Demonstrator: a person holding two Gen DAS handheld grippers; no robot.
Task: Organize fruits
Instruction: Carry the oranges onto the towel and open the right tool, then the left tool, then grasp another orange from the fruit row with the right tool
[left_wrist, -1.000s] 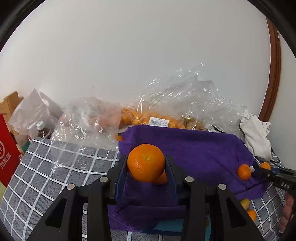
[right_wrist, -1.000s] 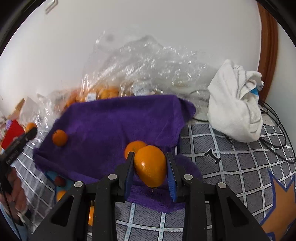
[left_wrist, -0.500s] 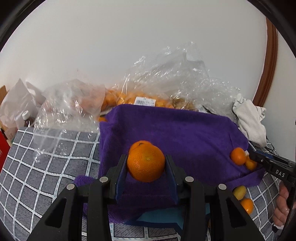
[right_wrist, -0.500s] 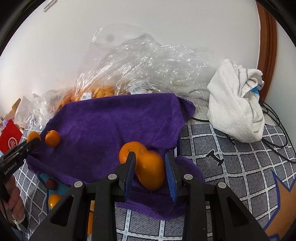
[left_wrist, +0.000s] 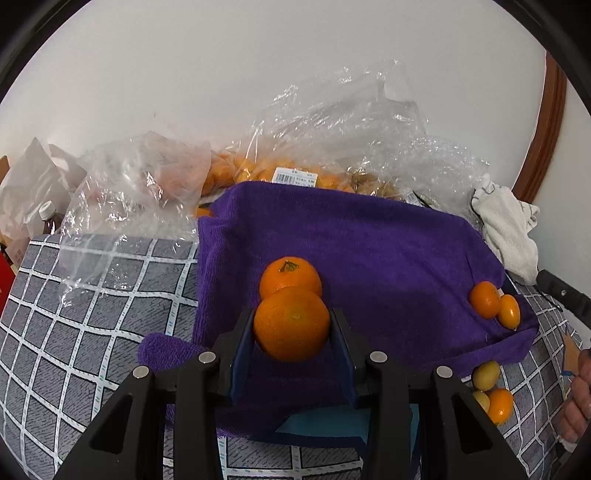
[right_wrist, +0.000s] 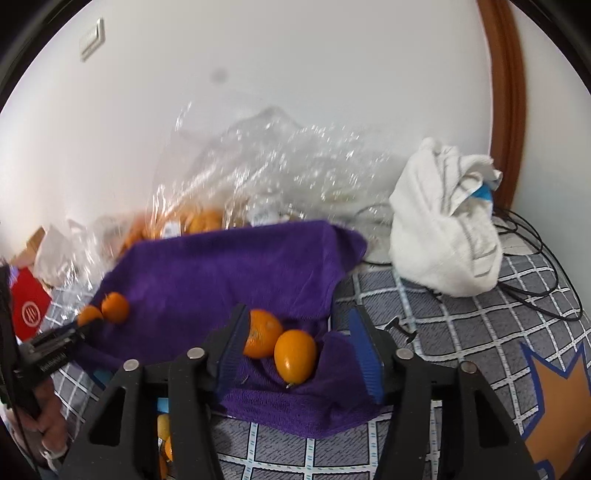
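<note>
- The left tongs (left_wrist: 291, 326) grip a round orange (left_wrist: 291, 325) above the purple towel (left_wrist: 369, 251), just before a second orange (left_wrist: 290, 277).
- The right tongs (right_wrist: 299, 343) have just been opening; the oval orange (right_wrist: 295, 356) lies free on the towel between the pads.

Fuzzy purple towel (left_wrist: 369, 251); crinkly glossy plastic bags (left_wrist: 351, 129)

1. The surface (left_wrist: 92, 295) has a grey cover with white grid lines.
2. A purple towel (left_wrist: 369, 258) lies on it.
3. Behind the towel lie clear plastic bags (left_wrist: 351, 129).
4. Right of the towel sits a white cloth (right_wrist: 443, 236), with black cables (right_wrist: 535, 258) beside it.
</note>
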